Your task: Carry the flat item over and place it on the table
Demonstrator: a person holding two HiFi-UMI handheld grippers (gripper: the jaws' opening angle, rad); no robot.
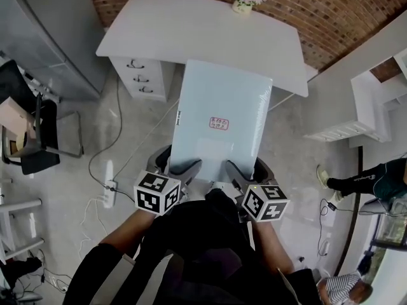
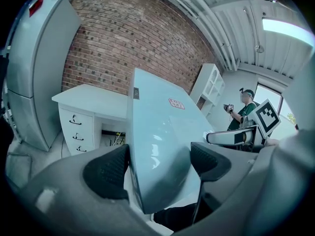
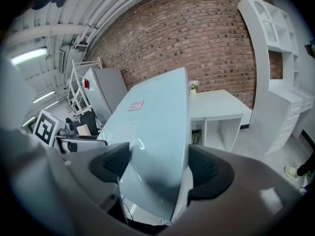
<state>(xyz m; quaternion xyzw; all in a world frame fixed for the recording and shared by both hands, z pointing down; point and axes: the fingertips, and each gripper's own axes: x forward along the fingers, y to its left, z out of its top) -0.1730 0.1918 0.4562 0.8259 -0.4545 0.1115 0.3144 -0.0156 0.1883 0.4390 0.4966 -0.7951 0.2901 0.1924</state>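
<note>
I'm mid-carry; my left gripper [image 1: 184, 168] and right gripper [image 1: 245, 169] each clamp the panel [image 1: 219, 116] at its edge farthest from the table [image 1: 159, 37], pads pressed on both faces; the panel juts toward the table, held off the floor, its far edge seeming to reach the table's near side, though I cannot tell if it is truly over it; a flower pot [image 1: 242, 2] stands at the table's far side; next, I judge, comes stepping closer, holding both grips level, and lowering the panel flat, short of the pot.
</note>
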